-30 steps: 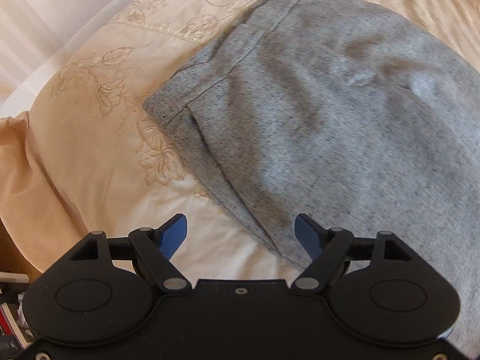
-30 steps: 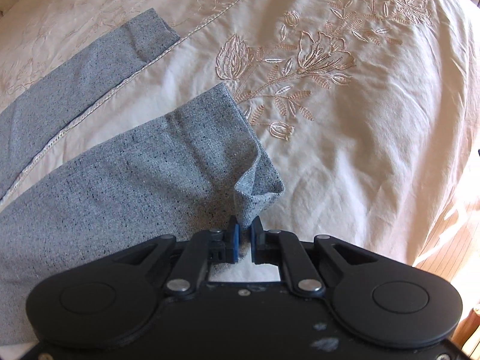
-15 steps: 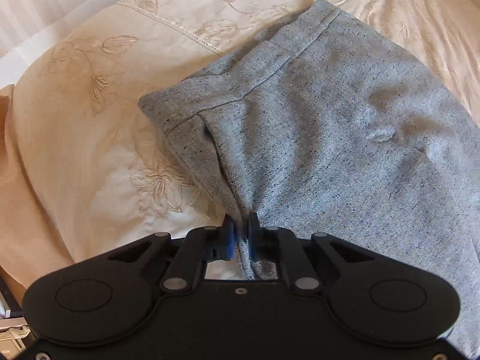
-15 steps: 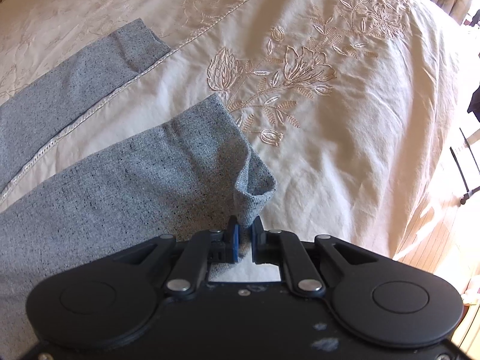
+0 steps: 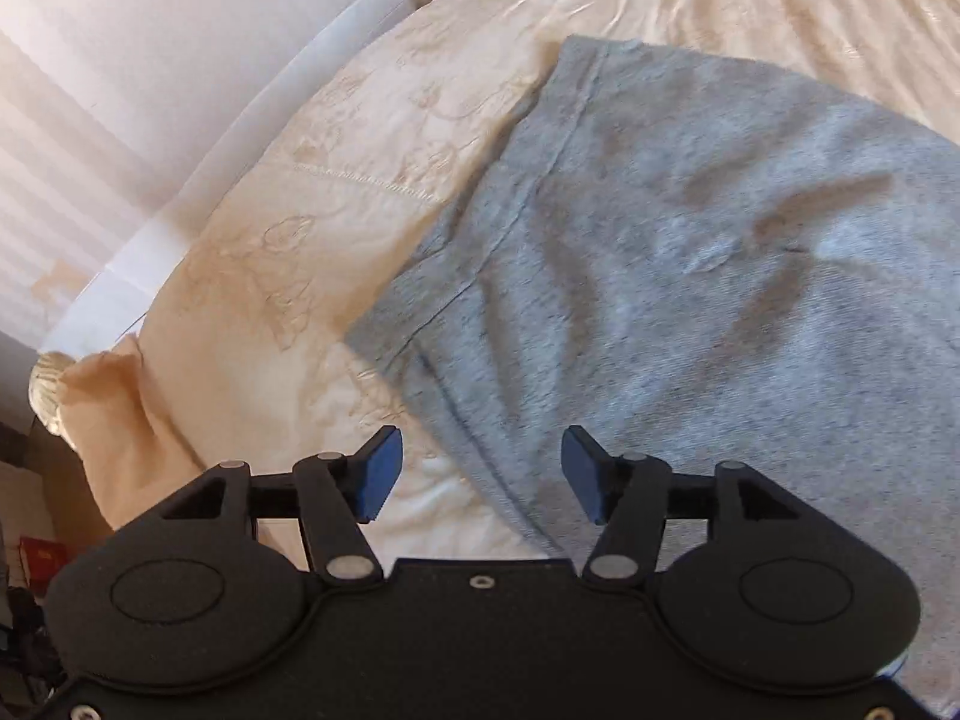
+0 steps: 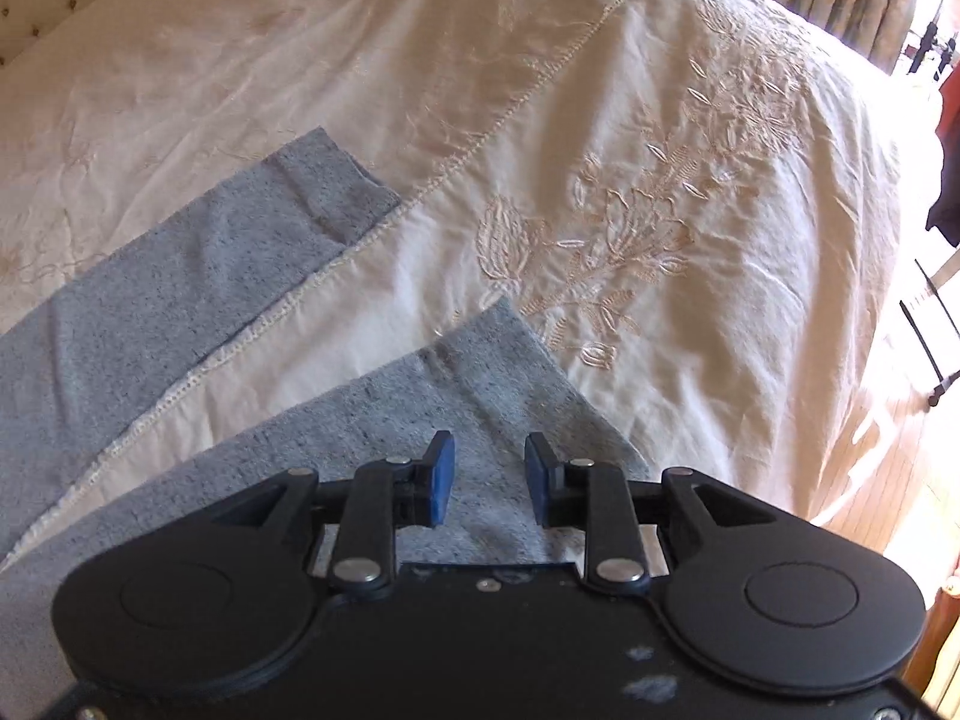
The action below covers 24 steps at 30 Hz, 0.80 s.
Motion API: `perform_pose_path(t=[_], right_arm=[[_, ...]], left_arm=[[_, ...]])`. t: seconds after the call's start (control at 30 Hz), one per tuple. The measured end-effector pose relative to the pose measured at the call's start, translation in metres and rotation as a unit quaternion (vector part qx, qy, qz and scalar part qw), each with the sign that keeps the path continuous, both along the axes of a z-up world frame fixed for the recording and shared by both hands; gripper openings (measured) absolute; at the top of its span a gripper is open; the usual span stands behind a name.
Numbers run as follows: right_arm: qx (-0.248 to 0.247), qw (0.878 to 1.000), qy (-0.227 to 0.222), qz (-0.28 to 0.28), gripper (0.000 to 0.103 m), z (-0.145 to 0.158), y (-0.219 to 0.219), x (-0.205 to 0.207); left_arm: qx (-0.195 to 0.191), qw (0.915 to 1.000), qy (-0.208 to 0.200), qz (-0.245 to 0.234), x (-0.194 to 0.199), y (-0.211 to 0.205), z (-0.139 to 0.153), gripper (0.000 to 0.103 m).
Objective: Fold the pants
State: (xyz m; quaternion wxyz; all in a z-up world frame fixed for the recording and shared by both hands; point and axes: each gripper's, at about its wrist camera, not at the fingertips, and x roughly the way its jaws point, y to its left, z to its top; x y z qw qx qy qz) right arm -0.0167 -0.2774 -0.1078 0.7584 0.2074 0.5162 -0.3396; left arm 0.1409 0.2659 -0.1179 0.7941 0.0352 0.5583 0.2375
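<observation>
My left claw: spreading apart, pinching nothing, above the waist edge of the grey pants
My right claw: jaws parting, empty, over the near leg cuff
Pants: flat on the embroidered cream bedspread

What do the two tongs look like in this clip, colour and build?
Both alike: the left tongs and right tongs have matte black bodies with two round embossed lobes, black linkage arms on silver rivets, and blue pads. The right body has pale scuff marks near its lower edge. No sleeves or cables visible.
</observation>
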Motion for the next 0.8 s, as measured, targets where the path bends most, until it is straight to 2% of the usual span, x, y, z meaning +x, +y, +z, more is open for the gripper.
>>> perform_pose_path(t=[0.07,0.13,0.2,0.3,0.37,0.5,0.6,0.73,0.8], right_arm=[[0.026,0.997,-0.028,0.062,0.031,0.003,0.003,0.028],[0.049,0.989,-0.045,0.129,0.032,0.002,0.006,0.060],[0.061,0.977,-0.056,0.199,0.032,0.000,0.008,0.091],[0.064,0.949,-0.050,0.303,0.033,-0.008,0.010,0.137],[0.059,0.927,-0.045,0.369,0.033,-0.014,0.011,0.165],[0.060,0.881,-0.037,0.468,0.034,-0.027,0.006,0.217],[0.034,0.839,-0.025,0.543,0.036,-0.037,0.009,0.249],[0.030,0.792,-0.018,0.609,0.037,-0.050,0.010,0.289],[0.026,0.765,-0.013,0.644,0.038,-0.056,0.012,0.306]], left_arm=[[-0.018,0.9987,-0.007,-0.047,0.015,-0.028,0.004,0.063],[-0.043,0.9953,-0.010,-0.086,0.036,-0.058,0.006,0.064],[-0.070,0.9913,-0.003,-0.111,0.056,-0.086,0.004,0.064],[-0.097,0.9852,0.006,-0.141,0.083,-0.121,-0.003,0.064],[-0.107,0.9821,0.018,-0.154,0.105,-0.138,-0.012,0.064],[-0.123,0.9804,0.044,-0.148,0.134,-0.161,-0.033,0.064],[-0.126,0.9790,0.066,-0.146,0.152,-0.171,-0.048,0.064],[-0.123,0.9746,0.111,-0.150,0.164,-0.176,-0.073,0.065],[-0.120,0.9735,0.121,-0.152,0.166,-0.177,-0.082,0.066]])
